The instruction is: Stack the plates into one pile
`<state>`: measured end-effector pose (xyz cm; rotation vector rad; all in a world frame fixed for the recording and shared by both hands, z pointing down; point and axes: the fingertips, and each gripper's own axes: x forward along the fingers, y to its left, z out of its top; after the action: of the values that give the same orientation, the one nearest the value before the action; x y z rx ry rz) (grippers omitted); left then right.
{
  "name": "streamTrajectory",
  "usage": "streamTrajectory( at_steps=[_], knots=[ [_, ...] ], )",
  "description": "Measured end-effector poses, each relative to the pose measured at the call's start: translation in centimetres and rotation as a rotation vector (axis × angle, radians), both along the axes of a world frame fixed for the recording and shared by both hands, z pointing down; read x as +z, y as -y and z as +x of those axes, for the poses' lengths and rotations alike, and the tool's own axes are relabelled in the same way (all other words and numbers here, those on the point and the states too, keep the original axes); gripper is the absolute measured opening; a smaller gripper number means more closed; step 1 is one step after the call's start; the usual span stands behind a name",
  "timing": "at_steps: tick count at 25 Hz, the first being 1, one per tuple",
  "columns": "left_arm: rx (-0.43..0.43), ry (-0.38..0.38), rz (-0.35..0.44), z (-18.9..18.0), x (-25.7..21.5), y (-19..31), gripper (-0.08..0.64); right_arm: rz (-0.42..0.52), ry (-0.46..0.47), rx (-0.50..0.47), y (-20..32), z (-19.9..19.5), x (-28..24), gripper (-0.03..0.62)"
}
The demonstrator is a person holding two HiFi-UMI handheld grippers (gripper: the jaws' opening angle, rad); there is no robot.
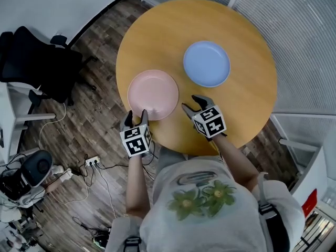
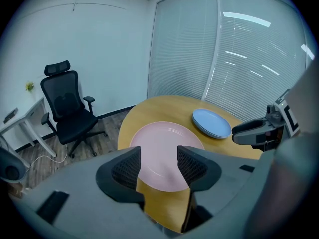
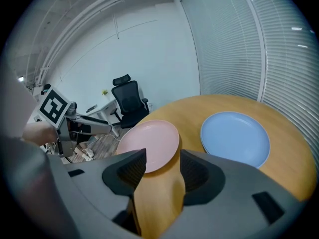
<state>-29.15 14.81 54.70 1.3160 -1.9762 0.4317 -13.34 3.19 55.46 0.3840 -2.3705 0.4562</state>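
Now the left claw point(image 1: 136, 115) hovers spread and empty at the near rim of the pink plate point(image 1: 153, 94), the right claw point(image 1: 191, 103) likewise just beside it; the blue plate point(image 1: 206, 63) lies apart on the round desk point(image 1: 247, 104).

We see a round wooden tabletop point(image 1: 247, 104). On it lie a round pink plate point(image 1: 153, 94) and a round blue plate point(image 1: 206, 63), close but apart.

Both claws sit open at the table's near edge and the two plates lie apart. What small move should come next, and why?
Probably ease the left claw forward so its open jaws straddle the near rim of the pink plate, then close. That plate lies directly ahead of it, ungripped, apart from the blue plate. The right claw is open and empty too.
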Motion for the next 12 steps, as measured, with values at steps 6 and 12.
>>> streamTrajectory(
  at_steps=[6, 12],
  knots=[
    [-0.009, -0.005, -0.033, -1.3, 1.7, 0.7, 0.23, -0.02, -0.015, 0.0, 1.3, -1.3, 1.6, 0.196],
    [-0.014, -0.014, -0.066, -2.9, 3.5, 1.6, 0.232, -0.047, -0.03, 0.008, 2.4, -2.7, 3.3, 0.196]
  ],
)
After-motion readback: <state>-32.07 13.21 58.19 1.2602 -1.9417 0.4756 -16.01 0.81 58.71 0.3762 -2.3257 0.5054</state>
